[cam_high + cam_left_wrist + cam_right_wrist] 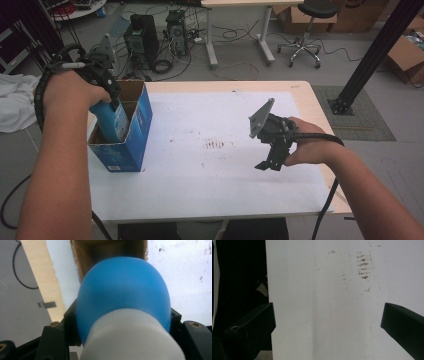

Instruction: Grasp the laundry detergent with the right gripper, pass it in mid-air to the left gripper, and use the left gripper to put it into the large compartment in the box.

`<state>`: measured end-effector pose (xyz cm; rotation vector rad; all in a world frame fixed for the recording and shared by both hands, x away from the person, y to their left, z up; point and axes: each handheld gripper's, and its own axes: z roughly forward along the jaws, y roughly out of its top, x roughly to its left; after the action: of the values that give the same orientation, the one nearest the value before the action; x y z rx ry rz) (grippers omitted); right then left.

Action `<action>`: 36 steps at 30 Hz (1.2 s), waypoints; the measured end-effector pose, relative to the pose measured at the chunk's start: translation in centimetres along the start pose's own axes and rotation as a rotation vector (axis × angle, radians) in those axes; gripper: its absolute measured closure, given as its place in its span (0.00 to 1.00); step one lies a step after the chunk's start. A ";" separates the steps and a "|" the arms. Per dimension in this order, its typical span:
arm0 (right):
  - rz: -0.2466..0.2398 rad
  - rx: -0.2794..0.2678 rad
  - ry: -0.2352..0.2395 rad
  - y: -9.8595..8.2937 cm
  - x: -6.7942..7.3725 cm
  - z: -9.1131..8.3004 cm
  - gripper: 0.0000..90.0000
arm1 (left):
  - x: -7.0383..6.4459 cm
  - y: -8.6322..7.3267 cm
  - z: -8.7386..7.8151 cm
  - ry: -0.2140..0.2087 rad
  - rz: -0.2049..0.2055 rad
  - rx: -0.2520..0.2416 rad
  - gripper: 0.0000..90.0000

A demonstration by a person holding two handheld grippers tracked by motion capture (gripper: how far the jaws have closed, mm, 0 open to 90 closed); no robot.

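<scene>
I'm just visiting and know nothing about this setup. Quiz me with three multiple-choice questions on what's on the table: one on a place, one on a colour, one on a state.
1. Where is the bottle?
A. lying on the white mat
B. partly inside the open box
C. on the floor

2. What colour is the bottle's body?
A. red
B. green
C. blue

3. How do the jaws of the right hand-held gripper stand?
A. open and empty
B. shut on the bottle
C. shut on the box

Answers: 1 B, the left hand-held gripper holds it in the box's opening. 2 C, blue with a white cap in the left gripper view. 3 A, jaws wide apart over bare mat.

Matt plastic bottle, cardboard box
</scene>
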<state>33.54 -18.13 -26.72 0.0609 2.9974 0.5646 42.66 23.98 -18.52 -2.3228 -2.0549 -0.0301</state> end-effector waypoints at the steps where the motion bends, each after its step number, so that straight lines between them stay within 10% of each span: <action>1: -0.001 0.001 0.002 0.0 0.0 0.0 0.00 | 0.1 0.0 0.3 -0.004 0.004 0.004 0.42; 36: 0.015 0.014 0.017 -0.8 0.1 0.8 0.00 | 0.2 1.1 10.1 -0.019 -0.005 0.066 0.42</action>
<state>33.45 -18.63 -27.75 0.0798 3.0203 0.5493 43.68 24.45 -28.64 -2.2887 -2.0372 0.0592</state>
